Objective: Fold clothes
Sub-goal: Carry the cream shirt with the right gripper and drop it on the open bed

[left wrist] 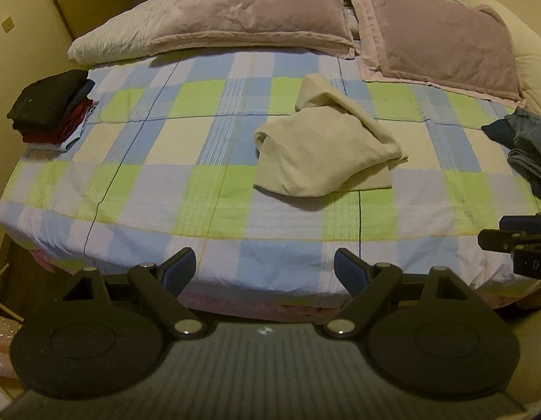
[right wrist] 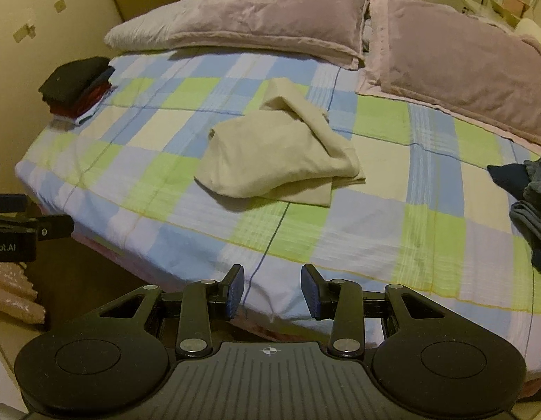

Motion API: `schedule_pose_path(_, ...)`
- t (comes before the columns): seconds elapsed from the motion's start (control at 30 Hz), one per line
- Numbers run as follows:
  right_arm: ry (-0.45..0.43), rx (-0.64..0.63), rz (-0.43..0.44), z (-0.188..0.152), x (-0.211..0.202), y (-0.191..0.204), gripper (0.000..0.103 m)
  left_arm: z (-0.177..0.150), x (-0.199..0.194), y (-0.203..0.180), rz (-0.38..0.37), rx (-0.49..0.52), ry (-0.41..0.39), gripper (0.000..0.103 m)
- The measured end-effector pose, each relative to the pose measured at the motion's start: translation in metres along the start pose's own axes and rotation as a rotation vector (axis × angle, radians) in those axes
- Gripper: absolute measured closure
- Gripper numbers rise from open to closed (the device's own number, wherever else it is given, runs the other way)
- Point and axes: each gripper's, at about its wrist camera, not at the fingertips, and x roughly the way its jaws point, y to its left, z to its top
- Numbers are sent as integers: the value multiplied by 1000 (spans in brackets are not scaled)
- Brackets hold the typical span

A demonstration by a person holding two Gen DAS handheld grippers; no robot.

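A cream garment (left wrist: 323, 143) (right wrist: 281, 154) lies partly folded and rumpled in the middle of the checked bed cover (left wrist: 165, 147) (right wrist: 428, 210). My left gripper (left wrist: 265, 266) hovers over the bed's near edge, well short of the garment, open wide with nothing between its fingers. My right gripper (right wrist: 273, 281) is also over the near edge, its jaws half apart and empty. Each gripper shows at the other view's side edge: the right one (left wrist: 515, 241), the left one (right wrist: 32, 227).
A stack of folded dark and red clothes (left wrist: 53, 105) (right wrist: 77, 84) sits at the bed's left edge. A heap of blue denim clothes (left wrist: 526, 147) (right wrist: 529, 192) lies at the right edge. Two mauve pillows (left wrist: 252, 14) (right wrist: 463, 66) line the head of the bed.
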Motion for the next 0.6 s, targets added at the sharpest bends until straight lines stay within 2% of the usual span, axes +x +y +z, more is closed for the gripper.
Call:
schedule_pose_path(0.13, -20, 25, -17, 3, -2, -1, 63, 5, 6, 9, -34, 18, -19, 19)
schedule_pose_path(0.3, -42, 89, -41, 9, -1, -3, 63, 17, 12, 27, -97, 88, -70, 19)
schedule_pose_path(0.6, -160, 265, -65, 27, 7, 0, 63, 46, 45, 55, -156, 247, -150, 19)
